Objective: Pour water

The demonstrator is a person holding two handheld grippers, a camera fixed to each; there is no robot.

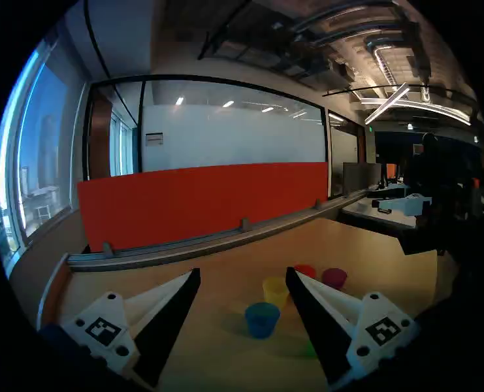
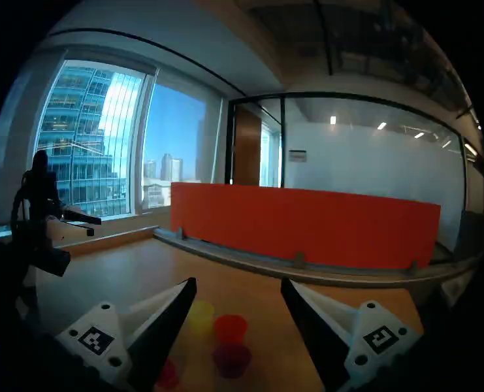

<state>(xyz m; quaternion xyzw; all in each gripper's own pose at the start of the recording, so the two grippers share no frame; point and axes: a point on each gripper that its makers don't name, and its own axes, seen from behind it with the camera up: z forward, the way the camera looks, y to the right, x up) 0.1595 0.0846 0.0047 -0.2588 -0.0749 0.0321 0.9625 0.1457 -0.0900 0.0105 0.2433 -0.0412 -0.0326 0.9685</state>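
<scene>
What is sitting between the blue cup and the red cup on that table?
A yellow cup stands between the blue cup and the red cup. The left gripper view shows this, in the gap between its open fingers.

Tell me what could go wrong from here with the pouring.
1. The blue cup, yellow cup, red cup and purple cup stand close together; the open left gripper may knock a neighbour while closing on one.
2. The right gripper, also open, points at the cups too, so the two grippers might collide.
</scene>
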